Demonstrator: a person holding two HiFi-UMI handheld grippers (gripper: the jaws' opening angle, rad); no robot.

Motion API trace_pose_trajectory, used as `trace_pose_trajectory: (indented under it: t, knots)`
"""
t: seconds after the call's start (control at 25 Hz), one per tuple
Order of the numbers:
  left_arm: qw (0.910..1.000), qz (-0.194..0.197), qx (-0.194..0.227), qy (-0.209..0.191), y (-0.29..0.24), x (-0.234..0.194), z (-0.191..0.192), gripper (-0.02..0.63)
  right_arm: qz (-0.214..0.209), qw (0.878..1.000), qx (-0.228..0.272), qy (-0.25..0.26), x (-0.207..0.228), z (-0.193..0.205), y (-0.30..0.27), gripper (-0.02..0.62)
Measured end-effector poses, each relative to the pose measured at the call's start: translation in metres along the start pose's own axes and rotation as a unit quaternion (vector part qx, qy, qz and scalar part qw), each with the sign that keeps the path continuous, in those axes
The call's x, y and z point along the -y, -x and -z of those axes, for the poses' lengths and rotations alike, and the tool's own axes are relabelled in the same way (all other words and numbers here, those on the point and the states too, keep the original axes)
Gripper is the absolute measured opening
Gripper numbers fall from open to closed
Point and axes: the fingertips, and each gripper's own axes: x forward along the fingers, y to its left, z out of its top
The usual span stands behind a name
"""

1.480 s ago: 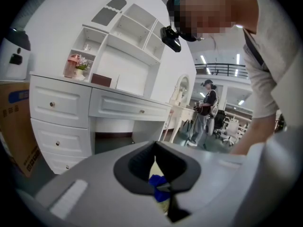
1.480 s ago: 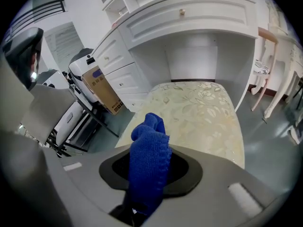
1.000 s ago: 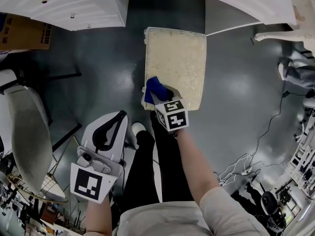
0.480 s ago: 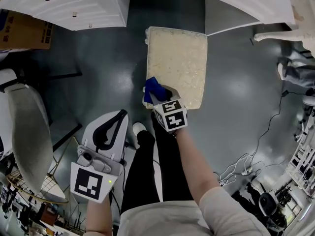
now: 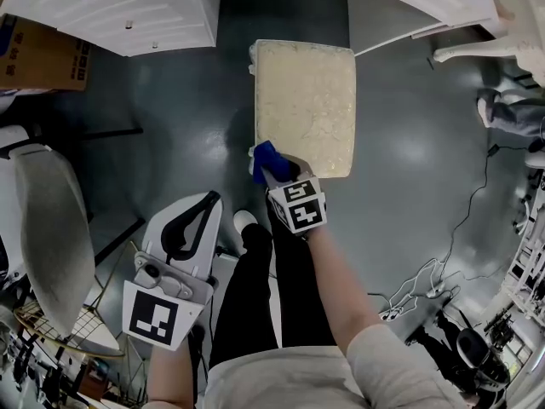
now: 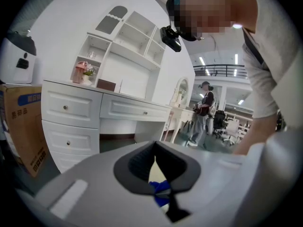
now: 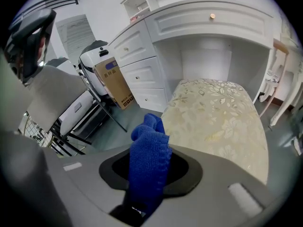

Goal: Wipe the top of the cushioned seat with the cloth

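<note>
Grey floor [image 5: 409,143]: seat [image 5: 305,100] stands mid-floor. Box [image 5: 38,58] at far left beside white drawers [image 5: 145,11]. Chair [image 5: 51,220] at left, loose cables [image 5: 423,286] at right.

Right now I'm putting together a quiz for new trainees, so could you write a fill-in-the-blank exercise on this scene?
1. The right gripper is shut on a ____ cloth, at the near corner of the seat.
2. Beyond the seat stand ____ drawers.
3. The left gripper holds nothing and hangs over the ____, away from the seat.

Missing words: blue; white; floor.
</note>
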Motion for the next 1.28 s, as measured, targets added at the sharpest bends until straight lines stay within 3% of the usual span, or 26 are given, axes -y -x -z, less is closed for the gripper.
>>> trace_pose_trajectory:
  t: [0.32, 0.68, 1.28]
  knots:
    - [0.9997, 0.011, -0.019, 0.006, 0.021, 0.015, 0.021, 0.0, -0.004, 1.0, -0.002, 0.019, -0.003, 0.005, 0.002, 0.124]
    - [0.9998, 0.01, -0.012, 0.014, -0.012, 0.049, 0.013, 0.0, -0.026, 0.998, -0.001, 0.056, 0.007, 0.01, 0.012, 0.124]
    - [0.9991, 0.038, -0.019, 0.001, -0.076, 0.128, -0.004, 0.0, -0.006, 0.999, -0.001, 0.038, 0.103, 0.053, 0.071, 0.124]
